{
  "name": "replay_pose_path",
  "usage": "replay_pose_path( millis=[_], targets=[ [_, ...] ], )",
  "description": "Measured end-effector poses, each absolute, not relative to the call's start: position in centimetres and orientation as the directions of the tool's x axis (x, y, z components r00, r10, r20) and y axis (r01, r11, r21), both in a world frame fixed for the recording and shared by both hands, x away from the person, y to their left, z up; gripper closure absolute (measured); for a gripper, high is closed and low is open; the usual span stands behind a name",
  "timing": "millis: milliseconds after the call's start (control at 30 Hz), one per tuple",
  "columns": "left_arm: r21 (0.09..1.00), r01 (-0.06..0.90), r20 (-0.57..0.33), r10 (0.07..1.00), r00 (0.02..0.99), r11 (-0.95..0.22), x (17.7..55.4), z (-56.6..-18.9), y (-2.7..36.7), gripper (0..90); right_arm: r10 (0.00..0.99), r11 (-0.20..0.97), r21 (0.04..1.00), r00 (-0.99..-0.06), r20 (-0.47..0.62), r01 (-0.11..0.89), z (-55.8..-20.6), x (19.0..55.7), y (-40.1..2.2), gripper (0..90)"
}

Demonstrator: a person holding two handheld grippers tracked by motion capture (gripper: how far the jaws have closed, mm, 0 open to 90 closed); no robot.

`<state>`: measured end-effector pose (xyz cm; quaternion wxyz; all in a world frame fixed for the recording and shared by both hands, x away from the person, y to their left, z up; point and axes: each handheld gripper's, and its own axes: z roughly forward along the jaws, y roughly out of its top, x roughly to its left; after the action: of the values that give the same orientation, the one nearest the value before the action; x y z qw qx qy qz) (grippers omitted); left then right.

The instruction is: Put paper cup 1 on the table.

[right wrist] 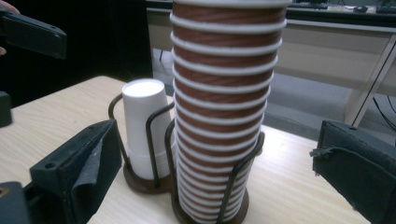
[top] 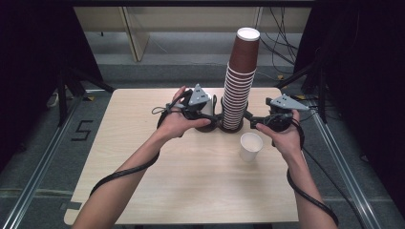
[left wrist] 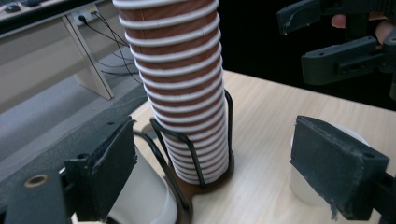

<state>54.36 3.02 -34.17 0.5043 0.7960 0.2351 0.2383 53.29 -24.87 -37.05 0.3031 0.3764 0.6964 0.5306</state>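
A tall stack of brown paper cups (top: pixel 240 81) stands in a black wire cup holder (right wrist: pixel 233 179). The left gripper (top: pixel 216 116) and right gripper (top: pixel 249 117) flank the stack's base, both with jaws spread and pinching nothing. A single white paper cup (top: pixel 250 146) stands just in front of the stack, below the right gripper.

A black "5" (top: pixel 82 130) is marked on the floor (top: pixel 43 143)

The high view looks down and forward at the whole counter (top: pixel 191 181). Both gripper views sit low and very close, facing the tall cup stack (left wrist: pixel 182 93) from opposite sides.
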Motion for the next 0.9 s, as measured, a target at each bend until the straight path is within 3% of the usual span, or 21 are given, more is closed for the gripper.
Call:
replay_pose_path(
  millis=[33,400,900],
  targets=[
    [0.917,0.132,0.141,0.616,0.775,-0.376,54.6,-34.0,2.8,13.3,0.844,0.128,0.965,-0.537,0.016,0.230,-36.9,53.3,-24.7,1.7],
    [0.933,0.114,0.134,0.627,0.767,-0.340,56.5,-33.1,1.0,13.3,0.846,0.094,0.972,-0.532,0.036,0.217,-34.4,54.5,-24.6,1.7],
    [0.963,0.129,0.060,0.653,0.755,-0.237,60.4,-31.5,-1.0,13.3,0.844,0.039,0.987,-0.534,0.050,0.153,-27.7,57.6,-23.8,1.0]
  ],
)
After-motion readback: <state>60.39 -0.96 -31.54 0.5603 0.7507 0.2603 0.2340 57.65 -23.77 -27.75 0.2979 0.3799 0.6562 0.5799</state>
